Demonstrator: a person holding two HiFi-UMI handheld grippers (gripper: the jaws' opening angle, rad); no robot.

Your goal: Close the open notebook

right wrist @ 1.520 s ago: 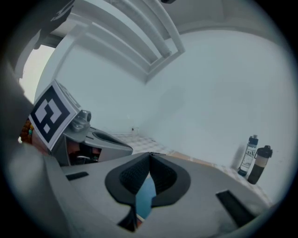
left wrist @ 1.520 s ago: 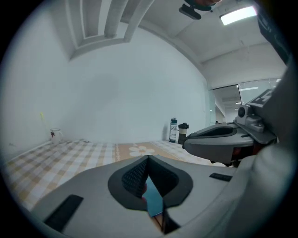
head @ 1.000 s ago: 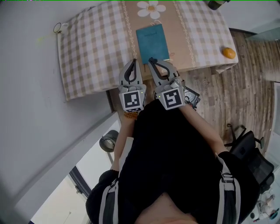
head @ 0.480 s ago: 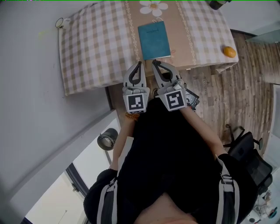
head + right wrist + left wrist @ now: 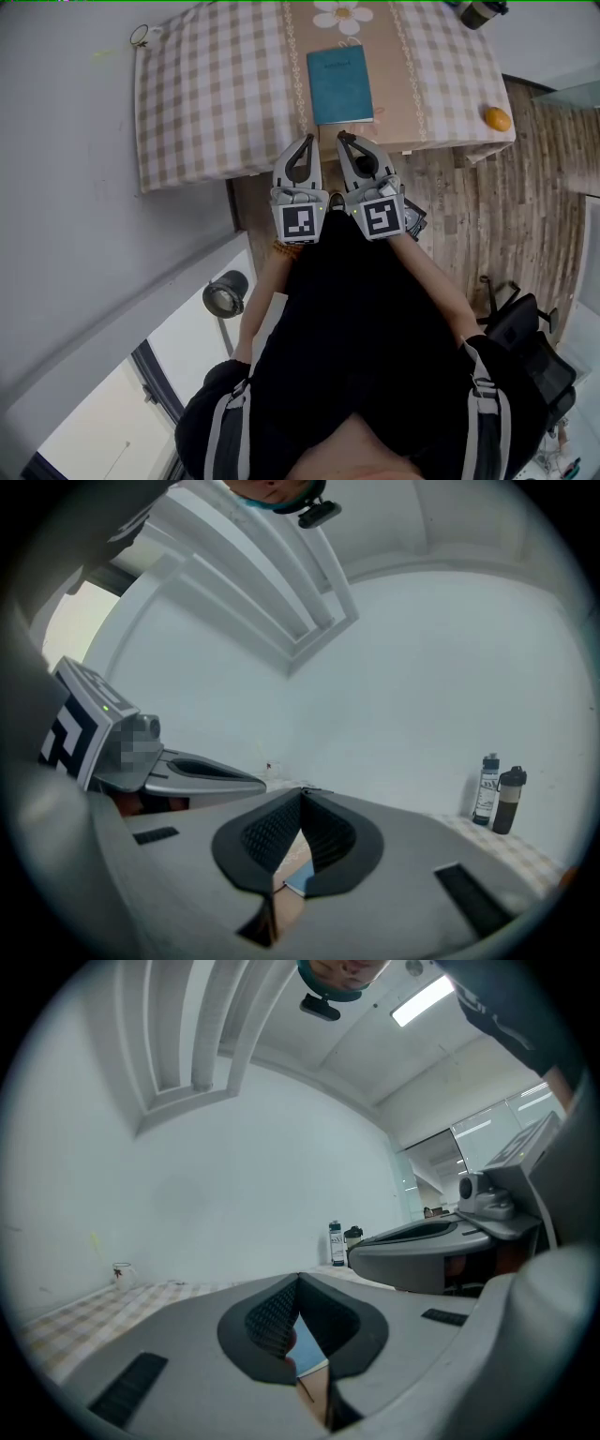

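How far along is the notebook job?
Done, it looks: the teal notebook lies flat with its cover shut on the checked table. In hand: nothing. The left gripper and the right gripper are both shut and empty, with their tips by the table's near edge, apart from the notebook. Left: nothing that I can see.

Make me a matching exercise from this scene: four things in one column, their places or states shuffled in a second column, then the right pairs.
Things:
1. notebook
2. orange fruit
3. mug
4. left claw

Places or states:
A. far left corner of the table
B. shut, nothing held
C. closed, lying on the beige runner
D. by the table's right edge

Pairs: 1-C, 2-D, 3-A, 4-B
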